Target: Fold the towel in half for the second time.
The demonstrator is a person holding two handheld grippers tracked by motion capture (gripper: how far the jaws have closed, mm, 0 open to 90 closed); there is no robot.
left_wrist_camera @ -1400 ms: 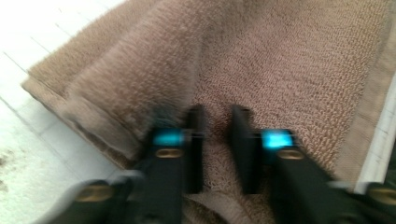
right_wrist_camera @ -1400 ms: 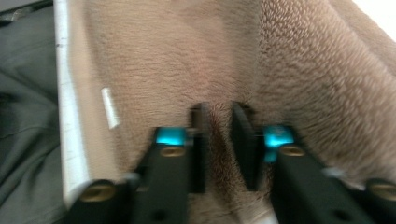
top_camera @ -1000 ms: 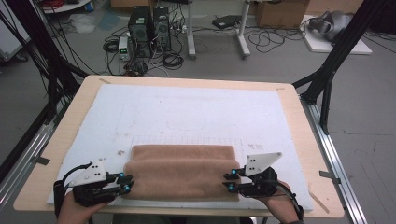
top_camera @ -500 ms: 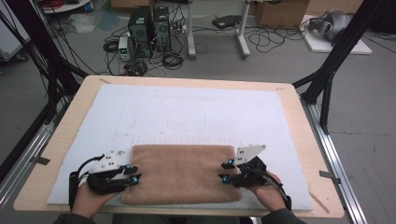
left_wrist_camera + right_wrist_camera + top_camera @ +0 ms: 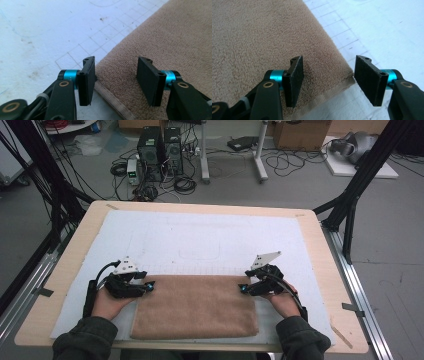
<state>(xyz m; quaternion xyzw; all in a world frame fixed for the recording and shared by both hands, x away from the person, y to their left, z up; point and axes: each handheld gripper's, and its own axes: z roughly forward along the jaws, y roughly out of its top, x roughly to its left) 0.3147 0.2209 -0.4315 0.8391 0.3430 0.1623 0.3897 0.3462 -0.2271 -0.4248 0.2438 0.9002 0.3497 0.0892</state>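
1. A folded tan terry-cloth towel (image 5: 195,306) lies flat on the white gridded foam mat (image 5: 210,235) that covers the pale wooden table (image 5: 320,250), on the near side by the person.
2. The left gripper (image 5: 148,285), black with blue collars at its pads, sits at the towel's far left corner. Its jaws have just been opening and now stand apart, gripping nothing.
3. In the left gripper view, the towel's (image 5: 160,42) hemmed edge runs between the jaws: one pad stands just off the towel over the mat (image 5: 37,32), the other over the pile. Neither pad presses on the cloth.
4. The right gripper (image 5: 243,289), of the same build, sits at the towel's far right corner. Its jaws have likewise just been opening and stand apart with nothing clamped.
5. In the right gripper view, the towel's (image 5: 262,32) corner lies below and between the jaws, one pad above the pile, the other over the mat (image 5: 387,27) just past the edge.
6. The person's left hand (image 5: 111,301) and right hand (image 5: 282,301) hold the grippers from the near side, with dark green sleeves behind them.
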